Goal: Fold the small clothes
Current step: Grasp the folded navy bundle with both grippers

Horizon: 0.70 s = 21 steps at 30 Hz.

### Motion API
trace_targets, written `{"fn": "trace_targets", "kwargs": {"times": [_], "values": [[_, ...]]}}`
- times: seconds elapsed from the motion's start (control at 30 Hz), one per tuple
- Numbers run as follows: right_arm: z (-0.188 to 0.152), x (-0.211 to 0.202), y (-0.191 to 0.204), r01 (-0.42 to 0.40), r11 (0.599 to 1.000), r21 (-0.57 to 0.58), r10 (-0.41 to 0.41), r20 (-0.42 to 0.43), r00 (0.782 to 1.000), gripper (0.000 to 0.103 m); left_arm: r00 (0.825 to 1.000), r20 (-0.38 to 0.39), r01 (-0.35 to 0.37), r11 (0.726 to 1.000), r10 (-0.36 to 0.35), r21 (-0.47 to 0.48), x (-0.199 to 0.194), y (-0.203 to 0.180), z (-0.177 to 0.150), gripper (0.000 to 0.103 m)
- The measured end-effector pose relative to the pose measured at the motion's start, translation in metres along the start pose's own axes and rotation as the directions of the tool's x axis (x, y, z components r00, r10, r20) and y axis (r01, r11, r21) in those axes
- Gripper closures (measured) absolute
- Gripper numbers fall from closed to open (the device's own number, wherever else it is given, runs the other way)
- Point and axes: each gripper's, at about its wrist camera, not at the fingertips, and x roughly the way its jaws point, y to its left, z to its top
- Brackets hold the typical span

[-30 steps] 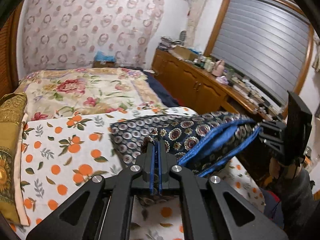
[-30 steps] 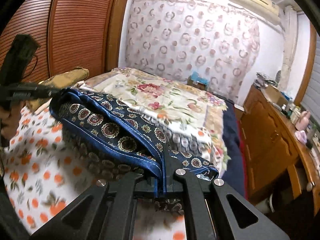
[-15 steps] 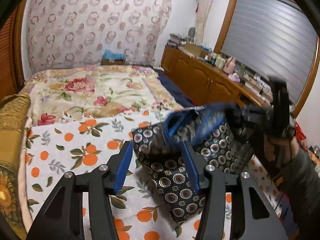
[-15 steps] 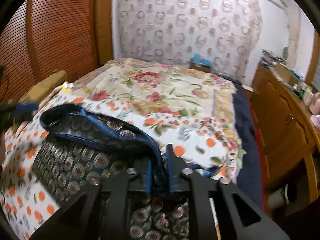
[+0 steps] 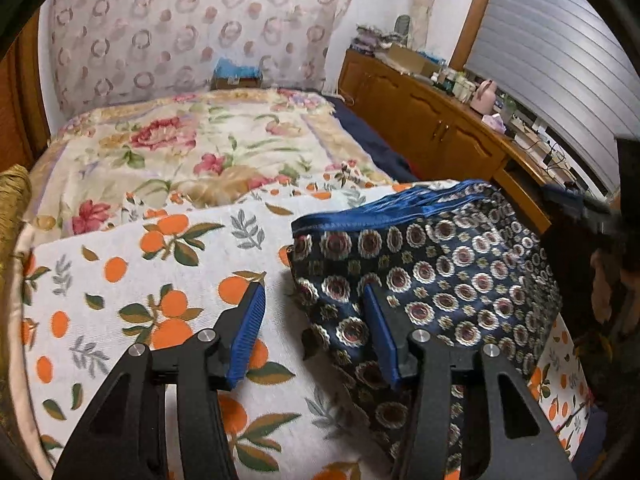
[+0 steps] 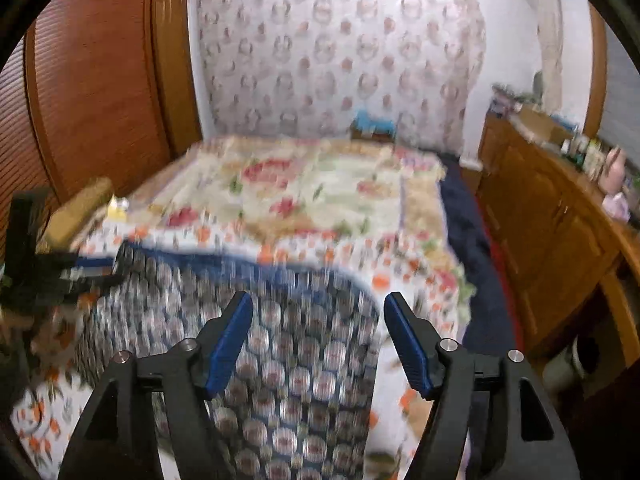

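A small navy garment with round medallion print and blue trim [image 5: 432, 276] lies flat on the orange-print cloth [image 5: 152, 280] on the bed. My left gripper [image 5: 316, 328] is open and empty just above the garment's left edge. My right gripper [image 6: 318, 334] is open and empty over the garment [image 6: 288, 364], which shows blurred in the right wrist view. The other gripper shows dark at the right edge of the left wrist view [image 5: 600, 216] and at the left edge of the right wrist view [image 6: 36, 264].
A floral bedspread [image 5: 200, 148] covers the far half of the bed. A gold cushion [image 5: 12, 200] lies at the left. A wooden cabinet with clutter on top [image 5: 440, 120] runs along the right. A wooden wardrobe [image 6: 88, 92] stands on the left.
Both grippers were shut on the garment's trim and held it up. They have let it go and opened, and the garment now lies flat on the orange-print cloth.
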Motion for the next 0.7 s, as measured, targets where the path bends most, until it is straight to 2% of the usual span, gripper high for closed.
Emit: {"fn": "trace_targets", "kwargs": {"times": [0.1, 0.2, 0.37, 0.5, 0.6, 0.63, 0.67, 0.7], "values": [[-0.019, 0.014, -0.004, 0.019, 1.0, 0.016, -0.018, -0.056, 0.998, 0.033, 0.999, -0.037, 0.008, 1.0, -0.009, -0.015, 0.014, 0.003, 0.003, 0.051], [-0.029, 0.025, -0.015, -0.004, 0.997, 0.081, 0.011, -0.088, 0.996, 0.033, 0.998, -0.055, 0.024, 1.0, -0.024, -0.018, 0.022, 0.001, 0.006, 0.051], [-0.029, 0.042, -0.028, -0.008, 0.992, 0.125, 0.023, -0.122, 0.992, 0.033, 0.998, -0.058, 0.037, 0.999, -0.038, -0.024, 0.029, -0.001, 0.012, 0.051], [-0.024, 0.05, -0.025, -0.063, 0.987, 0.146, 0.081, -0.123, 0.989, 0.033, 0.998, -0.048, 0.044, 0.999, -0.044, -0.017, 0.03, -0.002, 0.013, 0.051], [-0.021, 0.055, -0.035, -0.086, 0.986, 0.142, 0.104, -0.122, 0.987, 0.033, 0.996, -0.051, 0.07, 0.998, -0.07, 0.0, 0.032, -0.005, 0.013, 0.063], [-0.021, 0.055, -0.035, -0.082, 0.988, 0.134, 0.098, -0.121, 0.988, 0.038, 0.996, -0.05, 0.071, 0.997, -0.071, 0.003, 0.032, -0.005, 0.013, 0.073], [-0.022, 0.055, -0.036, -0.086, 0.987, 0.132, 0.103, -0.12, 0.987, 0.041, 0.995, -0.057, 0.079, 0.997, -0.079, 0.005, 0.034, -0.005, 0.013, 0.08], [-0.021, 0.055, -0.036, -0.094, 0.987, 0.134, 0.11, -0.119, 0.987, 0.049, 0.995, -0.057, 0.084, 0.996, -0.083, 0.005, 0.034, -0.005, 0.013, 0.088]]}}
